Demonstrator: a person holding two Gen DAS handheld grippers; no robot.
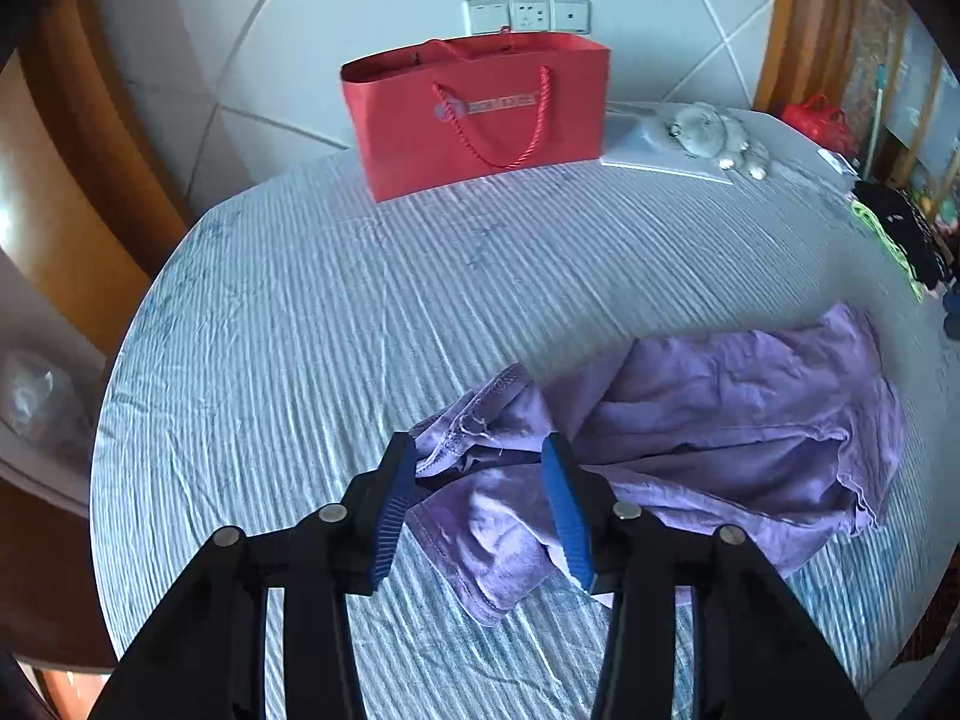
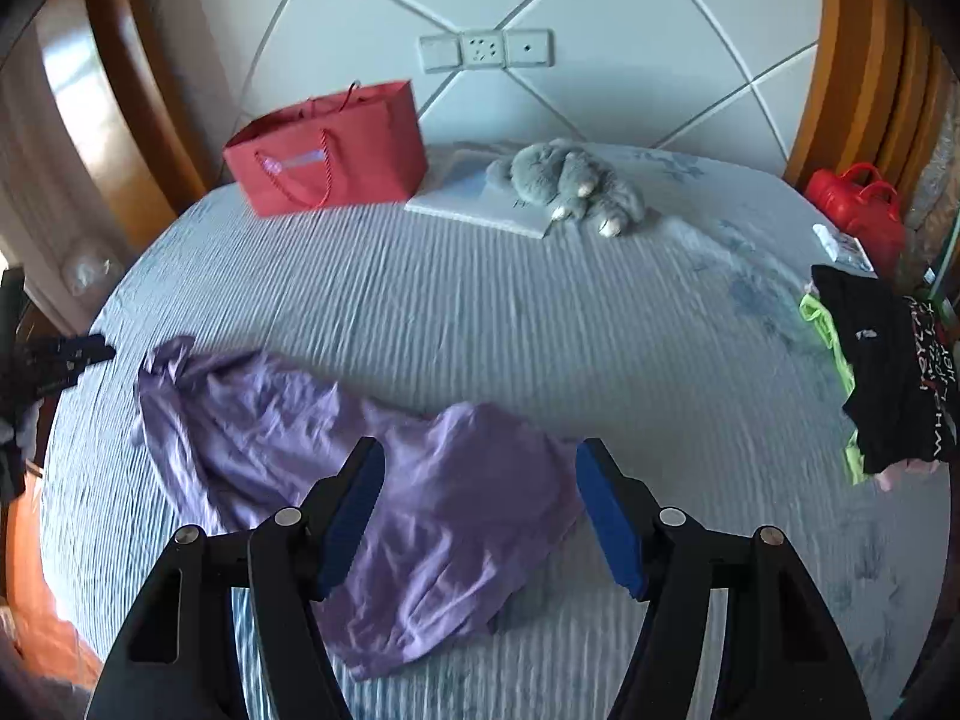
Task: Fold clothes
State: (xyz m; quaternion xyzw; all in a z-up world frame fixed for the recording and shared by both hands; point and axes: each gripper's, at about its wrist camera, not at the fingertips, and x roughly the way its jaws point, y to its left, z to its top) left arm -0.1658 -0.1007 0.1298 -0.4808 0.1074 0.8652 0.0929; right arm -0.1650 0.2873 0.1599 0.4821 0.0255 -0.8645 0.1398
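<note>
We see a crumpled purple garment (image 1: 690, 420) lying on the bed (image 1: 300, 312), which is covered in a ribbed pale blue sheet. What kind of garment it is we cannot tell: it is bunched, with folds hiding most of its shape, though a stitched hem shows near its left end in the left wrist view.

Our left tongs (image 1: 480, 456) are spread apart above that hemmed end, cloth visible between the blue pads, and we cannot tell whether the pads touch it. Our right tongs (image 2: 480, 456) are also wide apart, over the garment's other end (image 2: 444, 498), gripping nothing.

At the head of the bed a red paper bag (image 2: 330, 150) with rope handles stands upright; the print on its label is too blurred to read. Just beside it a grey plush toy (image 2: 570, 186) lies on a flat white object (image 2: 480, 204) that it partly covers. Behind them are wall sockets (image 2: 486, 49) on the padded headboard.

At the right edge of the bed is a pile of dark clothes (image 2: 882, 372) over something neon green, cut off by the fisheye rim. A red bag (image 2: 858, 204) sits beyond the bed's corner, partly hidden.
</note>
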